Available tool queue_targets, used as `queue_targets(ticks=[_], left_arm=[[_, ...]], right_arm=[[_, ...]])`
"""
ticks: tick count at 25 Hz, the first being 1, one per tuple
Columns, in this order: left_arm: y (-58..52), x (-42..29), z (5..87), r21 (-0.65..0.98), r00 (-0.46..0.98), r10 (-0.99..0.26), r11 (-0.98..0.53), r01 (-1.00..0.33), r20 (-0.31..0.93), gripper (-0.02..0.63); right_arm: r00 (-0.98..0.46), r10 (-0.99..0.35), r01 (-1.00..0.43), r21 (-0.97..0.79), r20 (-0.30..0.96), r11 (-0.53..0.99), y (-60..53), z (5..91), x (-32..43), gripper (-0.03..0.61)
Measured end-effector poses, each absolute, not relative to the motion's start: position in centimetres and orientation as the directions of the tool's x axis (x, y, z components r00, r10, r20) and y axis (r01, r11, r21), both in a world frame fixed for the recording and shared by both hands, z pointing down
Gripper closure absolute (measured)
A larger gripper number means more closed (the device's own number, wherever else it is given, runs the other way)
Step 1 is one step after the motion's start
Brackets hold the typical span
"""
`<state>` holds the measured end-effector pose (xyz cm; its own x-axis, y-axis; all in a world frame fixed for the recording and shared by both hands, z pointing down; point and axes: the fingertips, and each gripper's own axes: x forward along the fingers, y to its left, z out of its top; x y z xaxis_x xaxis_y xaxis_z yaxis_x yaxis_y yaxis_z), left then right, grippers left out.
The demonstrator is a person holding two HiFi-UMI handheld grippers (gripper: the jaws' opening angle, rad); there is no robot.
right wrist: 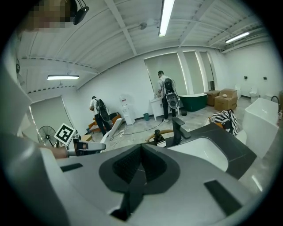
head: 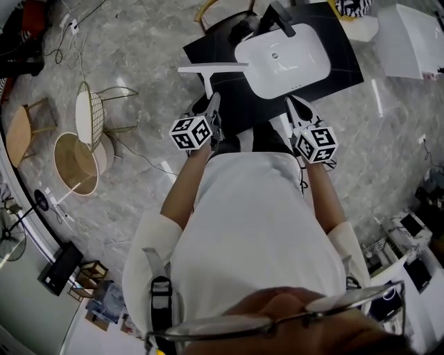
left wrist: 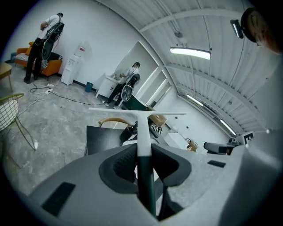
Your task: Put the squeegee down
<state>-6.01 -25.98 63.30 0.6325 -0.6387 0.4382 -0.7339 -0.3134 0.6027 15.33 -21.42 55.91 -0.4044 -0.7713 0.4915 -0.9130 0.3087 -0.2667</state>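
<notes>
The left hand-held gripper [left wrist: 143,151] is clenched on the squeegee [left wrist: 142,126]. Its two dark pads press the handle from either side, just where the dark green grip gives way to the white stem. The stem runs straight out past the fingertips and ends in a long white blade set crosswise, which sits level in the left gripper view. The right hand-held gripper [right wrist: 141,148] is clenched on nothing, and its pads meet at the tip.

The white basin [head: 309,78] serves as the landmark. The squeegee's blade is just left of the basin, over the left edge of the black tabletop [head: 208,47] that carries the basin. I cannot tell whether the blade touches the tabletop. The left hand-held gripper is at the basin's near left, angled toward it. The right hand-held gripper is at the basin's near right corner, also pointed at it and apart from the rim.

A black faucet [head: 280,16] stands at the basin's far side, with a small dark bottle [right wrist: 158,137] just left of it. A black-and-white striped cloth [right wrist: 224,121] lies by the basin's far right corner. Well to the left of the basin, a wire chair [head: 90,118] stands on the grey floor [head: 139,55]. Far beyond the basin, two people [right wrist: 167,95] stand with their backs turned.
</notes>
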Motion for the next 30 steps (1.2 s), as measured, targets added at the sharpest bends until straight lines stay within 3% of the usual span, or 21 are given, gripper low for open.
queue_targets(ticks=[22, 30], left_arm=[[-31.5, -2.2, 78.5, 0.466, 0.357, -0.587, 0.039, -0.884, 0.727, 0.522], [-31.9, -1.3, 82.1, 0.382, 0.276, -0.547, 0.089, -0.92, 0.79, 0.522]], right_arm=[[-0.58, -0.598, -0.811, -0.322, 0.553, 0.489, -29.3, 59.3, 19.6, 0.574], [-0.621, -0.509, -0.767, -0.329, 0.596, 0.55, -31.0, 62.6, 19.5, 0.574]])
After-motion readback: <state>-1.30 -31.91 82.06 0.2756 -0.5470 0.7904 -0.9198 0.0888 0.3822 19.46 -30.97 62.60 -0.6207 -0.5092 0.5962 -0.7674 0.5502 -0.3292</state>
